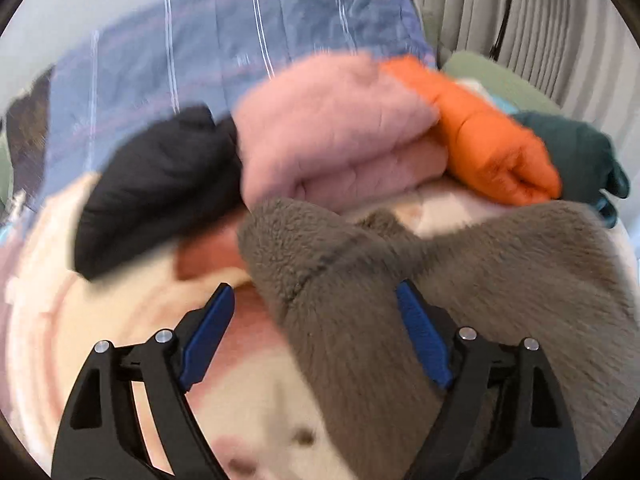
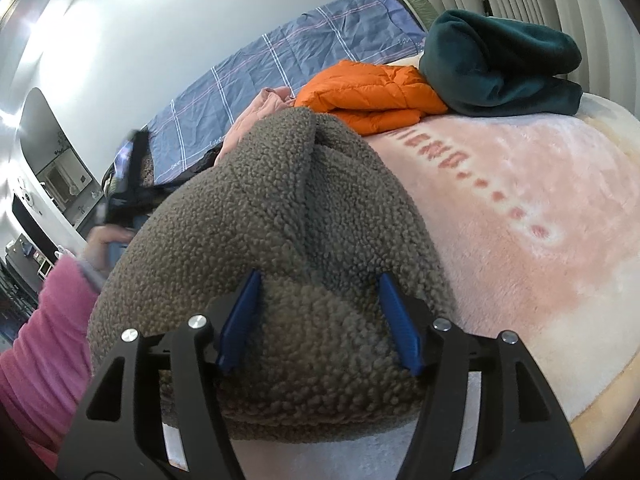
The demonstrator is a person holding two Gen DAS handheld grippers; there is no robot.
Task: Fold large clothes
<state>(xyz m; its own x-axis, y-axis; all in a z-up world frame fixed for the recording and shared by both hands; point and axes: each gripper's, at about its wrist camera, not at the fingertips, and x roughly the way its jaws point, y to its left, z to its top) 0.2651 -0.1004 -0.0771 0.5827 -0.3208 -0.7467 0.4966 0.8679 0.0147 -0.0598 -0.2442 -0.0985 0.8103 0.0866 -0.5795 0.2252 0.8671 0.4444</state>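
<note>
A grey-brown fleece garment [image 1: 460,280] lies bunched on a pink and cream blanket [image 1: 100,340]; it also shows in the right wrist view [image 2: 280,220]. My left gripper [image 1: 316,308] is open, and a fold of the fleece lies between its blue pads [image 1: 208,336]. My right gripper [image 2: 318,296] is open and straddles a hump of the fleece between its blue pads [image 2: 240,320]. The left gripper [image 2: 124,184] shows blurred at the left of the right wrist view, in a hand with a pink sleeve.
Folded clothes lie behind the fleece: a pink one [image 1: 340,132], an orange puffer [image 2: 372,96], a dark green one [image 2: 500,64] and a black one [image 1: 160,184]. A blue checked quilt [image 2: 280,68] lies by the wall. Curtains [image 1: 540,12] hang at the right.
</note>
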